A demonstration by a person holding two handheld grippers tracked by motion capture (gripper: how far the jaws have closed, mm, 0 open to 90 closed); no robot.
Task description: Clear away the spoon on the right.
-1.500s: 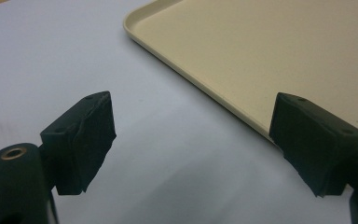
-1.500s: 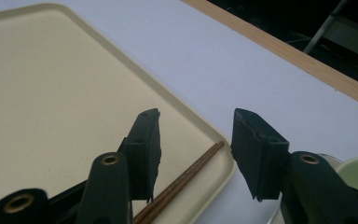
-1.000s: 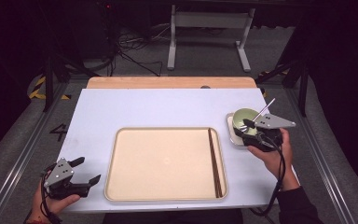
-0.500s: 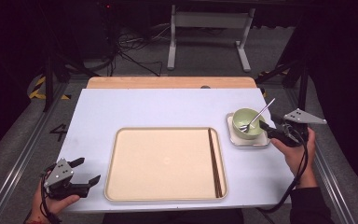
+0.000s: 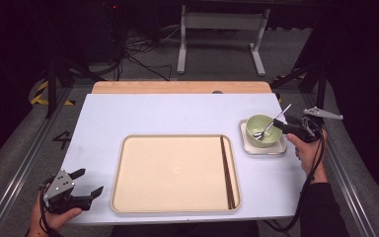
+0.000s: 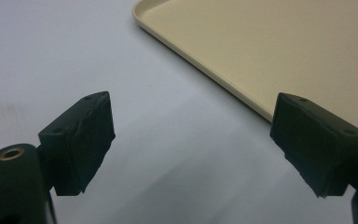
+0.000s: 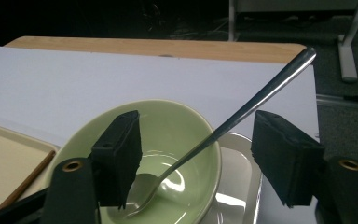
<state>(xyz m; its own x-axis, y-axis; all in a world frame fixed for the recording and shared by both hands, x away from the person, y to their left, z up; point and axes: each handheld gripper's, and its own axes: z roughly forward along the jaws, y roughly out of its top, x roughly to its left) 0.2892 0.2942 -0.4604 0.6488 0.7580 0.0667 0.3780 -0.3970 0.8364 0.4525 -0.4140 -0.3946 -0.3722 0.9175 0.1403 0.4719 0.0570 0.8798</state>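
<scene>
r gripper (image 7: 196, 158) jaws opening, apart round spoon (image 7: 242, 112) handle; bowl (image 7: 186, 121) front hidden.

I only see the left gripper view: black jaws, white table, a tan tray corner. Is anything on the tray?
Observer: Yes, brown chopsticks lie along the right side of the tray.
Operator: What's the other one doing?
Observer: The right hand-held gripper sits by a green bowl. Its jaws have just been opening and grip nothing.
Operator: Is the bowl empty?
Observer: No, a spoon leans in it, and the bowl stands on a white plate.
</scene>
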